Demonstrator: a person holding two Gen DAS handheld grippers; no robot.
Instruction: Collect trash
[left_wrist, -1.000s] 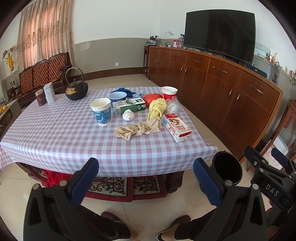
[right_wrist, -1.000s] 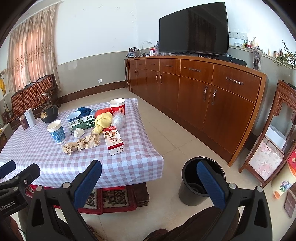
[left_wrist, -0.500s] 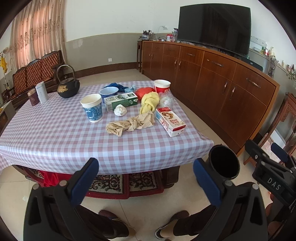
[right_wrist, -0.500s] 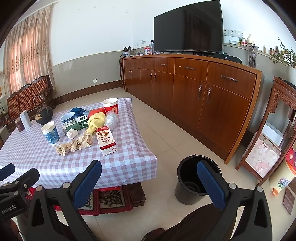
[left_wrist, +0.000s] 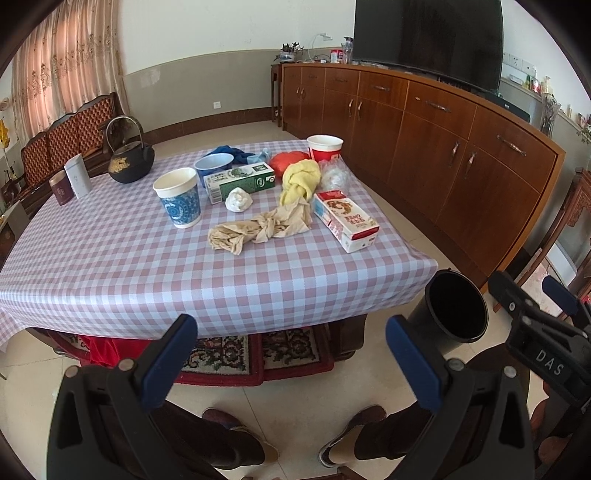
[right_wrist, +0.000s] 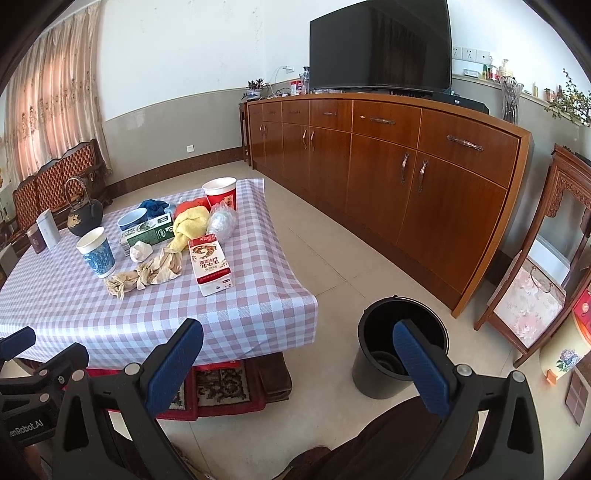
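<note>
Left wrist view: both grippers, left gripper (left_wrist: 288, 362) and right gripper (right_wrist: 299, 362), gape wide, empty. I'd reach for the crumpled paper (left_wrist: 258, 230) at twelve o'clock, pinching its knot, then carry it to the bin (right_wrist: 400, 347) at three.

My left gripper (left_wrist: 291, 362): jaws spread wide, empty. My right gripper (right_wrist: 295, 365): likewise, at left's 3 o'clock.

Both wide-open grippers, left gripper (left_wrist: 291, 360) and right gripper (right_wrist: 299, 360), have drawn nearer the checked table (left_wrist: 110, 258).

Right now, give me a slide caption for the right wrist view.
Open right claw faces littered checkered table; black bin waits on floor.
</note>
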